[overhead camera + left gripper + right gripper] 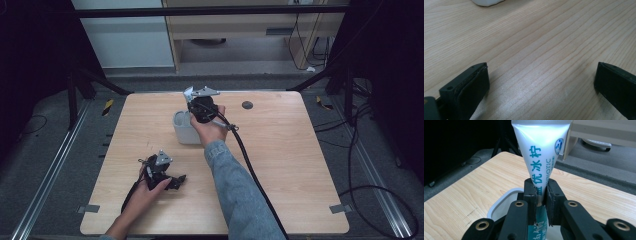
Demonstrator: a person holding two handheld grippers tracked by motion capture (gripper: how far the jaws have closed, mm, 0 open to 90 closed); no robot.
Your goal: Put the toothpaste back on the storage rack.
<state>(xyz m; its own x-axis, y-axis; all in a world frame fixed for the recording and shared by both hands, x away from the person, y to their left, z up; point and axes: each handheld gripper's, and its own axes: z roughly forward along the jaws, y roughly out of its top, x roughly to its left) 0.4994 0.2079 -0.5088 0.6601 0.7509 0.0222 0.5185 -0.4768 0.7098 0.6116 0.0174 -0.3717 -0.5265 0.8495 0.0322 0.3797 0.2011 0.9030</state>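
High view: from above, looking down on the pale wooden table (280, 150). Gripper views: very close, low. Shared: that tabletop and the white square cup (184, 131).

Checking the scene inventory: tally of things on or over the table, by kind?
Tube, white, clamped upright in right gripper: 1
Cup, white, under the tube: 1
Grippers, counting left gripper, jaws apart: 2
Dark round spot on table: 1
Total: 5

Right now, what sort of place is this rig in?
Probably a lab recording station: a bare wooden table on a metal-railed frame, loose cables across the grey floor, and dark screening at both sides. Pale cabinets stand behind.
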